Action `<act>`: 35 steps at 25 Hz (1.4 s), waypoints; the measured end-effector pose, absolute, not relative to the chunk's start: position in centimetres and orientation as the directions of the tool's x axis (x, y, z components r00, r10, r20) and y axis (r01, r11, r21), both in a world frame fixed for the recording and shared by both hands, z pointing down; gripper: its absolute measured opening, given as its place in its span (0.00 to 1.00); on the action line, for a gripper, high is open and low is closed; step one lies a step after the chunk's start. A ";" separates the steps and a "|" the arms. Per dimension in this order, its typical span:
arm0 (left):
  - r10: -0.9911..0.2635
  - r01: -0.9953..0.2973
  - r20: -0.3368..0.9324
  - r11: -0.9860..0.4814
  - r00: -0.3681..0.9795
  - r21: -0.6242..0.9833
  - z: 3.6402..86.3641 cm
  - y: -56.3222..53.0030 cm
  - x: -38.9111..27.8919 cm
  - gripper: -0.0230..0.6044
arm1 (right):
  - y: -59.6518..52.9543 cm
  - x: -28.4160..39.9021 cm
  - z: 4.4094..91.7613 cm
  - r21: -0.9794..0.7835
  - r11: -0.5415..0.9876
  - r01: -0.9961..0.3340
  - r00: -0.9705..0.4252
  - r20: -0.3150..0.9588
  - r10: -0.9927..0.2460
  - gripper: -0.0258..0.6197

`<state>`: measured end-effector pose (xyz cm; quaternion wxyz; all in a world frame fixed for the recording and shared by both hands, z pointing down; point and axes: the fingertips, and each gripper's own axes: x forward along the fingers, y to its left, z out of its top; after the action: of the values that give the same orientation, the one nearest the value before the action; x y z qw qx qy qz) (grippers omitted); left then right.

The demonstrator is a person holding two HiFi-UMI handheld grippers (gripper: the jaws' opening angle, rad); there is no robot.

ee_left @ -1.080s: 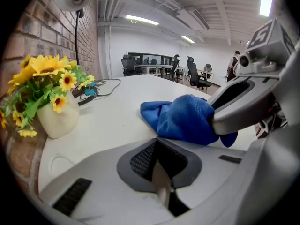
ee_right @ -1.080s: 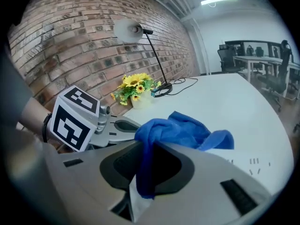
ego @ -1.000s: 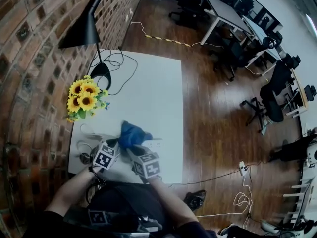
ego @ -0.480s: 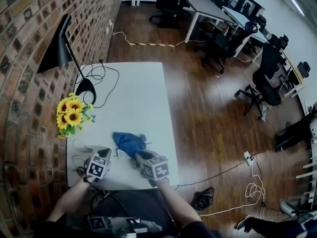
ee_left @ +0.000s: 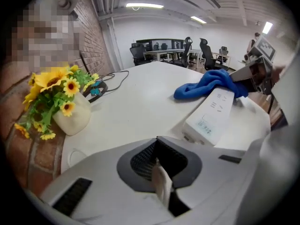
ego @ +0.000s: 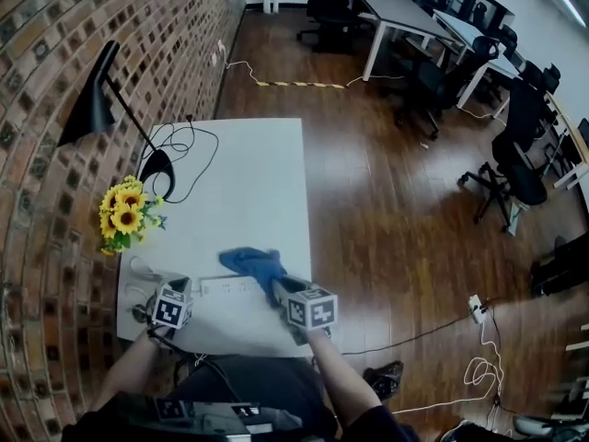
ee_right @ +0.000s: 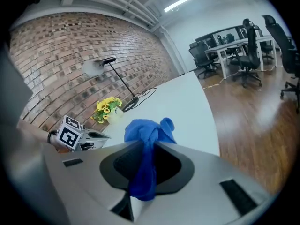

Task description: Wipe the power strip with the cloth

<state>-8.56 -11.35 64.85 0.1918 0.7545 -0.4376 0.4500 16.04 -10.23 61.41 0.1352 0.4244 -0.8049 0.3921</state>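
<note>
One cloth (ego: 253, 263) — near table's (ego: 241, 178) right edge.

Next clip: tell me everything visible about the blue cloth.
The blue cloth is soft, bunched fabric, like microfibre. One end is pinched in the right gripper's closed jaws. The rest lies crumpled on the white table, overlapping the end of the white power strip nearest that gripper.

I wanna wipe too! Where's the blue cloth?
Head view: the blue cloth sits at the power strip's right end, pinched in the right hand-held gripper, near the table's front edge.
</note>
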 end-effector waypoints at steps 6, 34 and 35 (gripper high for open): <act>-0.525 -0.887 0.846 -0.430 0.093 -0.169 64.3 -11.1 -10.2 0.06 | -11.1 19.8 61.5 -0.544 0.334 -0.770 -0.627 0.548 -0.554 0.14; -0.465 -0.781 0.661 -0.538 0.589 0.317 57.6 -15.0 1.9 0.06 | -18.7 15.5 51.7 -0.468 0.526 -0.710 -0.703 0.431 -0.566 0.15; -0.457 -0.773 0.662 -0.552 0.594 0.312 57.5 -15.0 1.8 0.06 | -19.7 14.6 50.2 -0.445 0.549 -0.708 -0.706 0.417 -0.572 0.15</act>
<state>1.81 -14.96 57.51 0.3002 0.8408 -0.3656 0.2632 14.64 -19.73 50.16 0.1123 0.3664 -0.8729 0.3018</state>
